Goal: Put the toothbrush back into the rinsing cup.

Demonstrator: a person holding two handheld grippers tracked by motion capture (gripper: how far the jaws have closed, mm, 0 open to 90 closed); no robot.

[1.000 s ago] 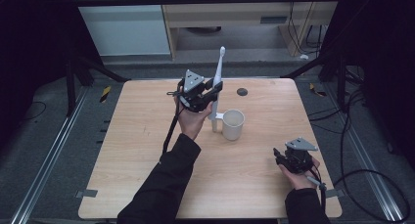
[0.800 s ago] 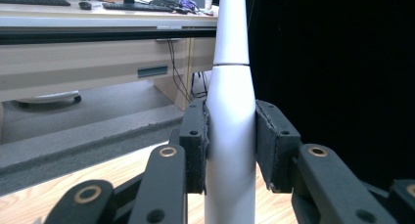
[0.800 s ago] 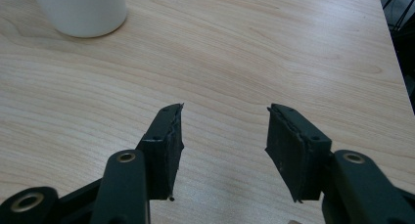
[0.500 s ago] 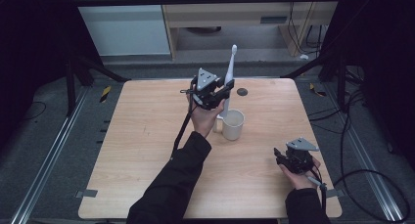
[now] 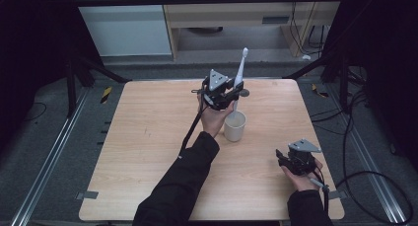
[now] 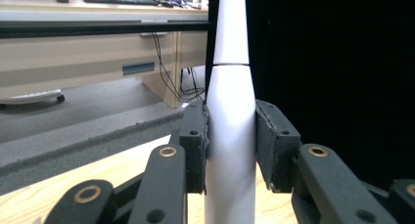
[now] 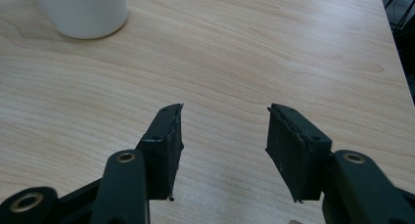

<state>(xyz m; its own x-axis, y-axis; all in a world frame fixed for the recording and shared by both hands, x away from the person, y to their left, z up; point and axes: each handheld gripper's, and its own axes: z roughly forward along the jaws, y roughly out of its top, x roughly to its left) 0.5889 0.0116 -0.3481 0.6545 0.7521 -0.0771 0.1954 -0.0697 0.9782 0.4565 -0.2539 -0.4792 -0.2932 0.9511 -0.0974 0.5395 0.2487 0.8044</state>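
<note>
Toothbrush (image 5: 240, 70) is pinched upright in the left gripper (image 5: 230, 94), long axis near vertical, held just above and behind the cup (image 5: 235, 126) on the tabletop (image 5: 148, 137). Right gripper (image 5: 285, 159) is rested spread and empty, well apart at the near right.

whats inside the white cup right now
The lower end of the white electric toothbrush, held by the left hand-held gripper, seems to dip into the white cup; the cup's bottom is hidden by its wall.

High view: looks forward and down over the light wooden table (image 5: 148, 137) | left gripper view: close, level, facing the beige desk (image 6: 73, 53) | right gripper view: close, angled down; shares the white ceramic cup (image 7: 80, 11) with high view (image 5: 235, 126)
</note>
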